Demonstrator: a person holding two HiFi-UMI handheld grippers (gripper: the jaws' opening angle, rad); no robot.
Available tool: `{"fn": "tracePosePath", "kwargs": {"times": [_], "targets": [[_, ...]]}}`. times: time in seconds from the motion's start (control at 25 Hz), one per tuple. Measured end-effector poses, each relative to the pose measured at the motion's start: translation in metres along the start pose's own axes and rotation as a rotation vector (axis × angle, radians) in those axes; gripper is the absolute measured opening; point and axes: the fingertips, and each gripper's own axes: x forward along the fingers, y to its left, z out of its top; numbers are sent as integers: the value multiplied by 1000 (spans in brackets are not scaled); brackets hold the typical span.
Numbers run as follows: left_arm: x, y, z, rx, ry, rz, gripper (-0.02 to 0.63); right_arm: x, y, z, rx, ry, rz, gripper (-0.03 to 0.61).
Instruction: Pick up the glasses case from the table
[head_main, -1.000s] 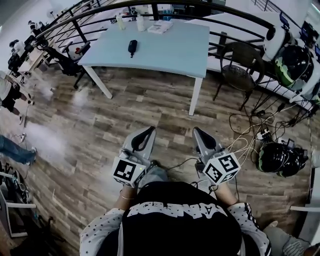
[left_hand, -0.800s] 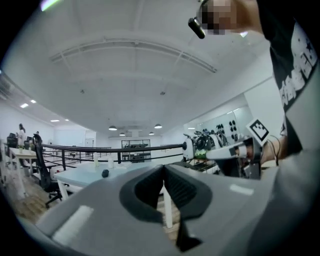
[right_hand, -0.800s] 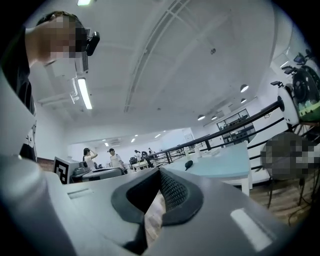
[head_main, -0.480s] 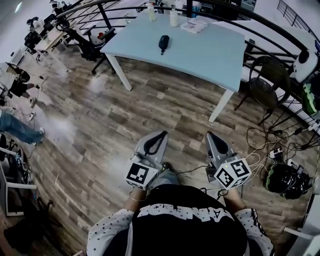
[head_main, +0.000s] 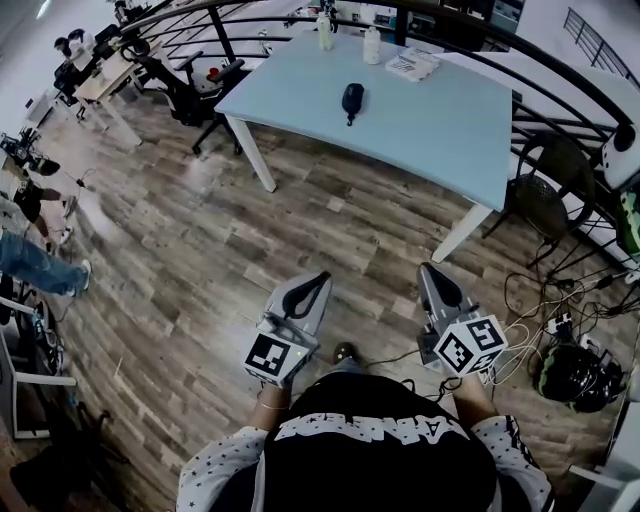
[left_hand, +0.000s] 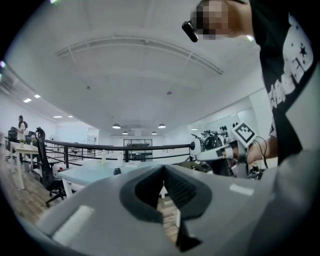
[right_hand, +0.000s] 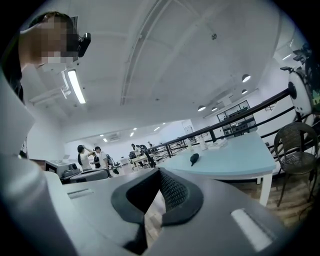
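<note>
A small dark oval glasses case (head_main: 352, 98) lies on the far half of the pale blue rectangular worktop (head_main: 430, 125), well apart from both tools, with bare wood-plank floor (head_main: 200, 250) between. The left tongs (head_main: 322, 277) and right tongs (head_main: 428, 267) are each closed on nothing. The case is judged light, rigid and smooth-shelled, so liable to slip. It is best gripped across its narrow width at mid-length, with the tongs opened first.
</note>
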Motion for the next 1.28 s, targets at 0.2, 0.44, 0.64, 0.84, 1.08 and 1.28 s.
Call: {"fn": "tracePosePath", "kwargs": {"times": [0.2,0.44,0.64,0.84,1.08,1.28], "targets": [[-4,39,10,-31,-54,25,0,39,7,6,-12,4,-10,5],[6,68,8,-44,-55,-22,0,67,9,13,-14,-6,-36,5],[11,78,8,-128,-95,-15,0,71,11,20,-16,-23,-37,5],[11,81,3,-68,-62,25,0,76,9,20,-11,-28,-28,5],[9,103,-2,-14,-31,114,0,102,9,21,-10,-29,22,5],[21,127,6,18,-44,165,0,141,0,37,-14,-56,75,5]]}}
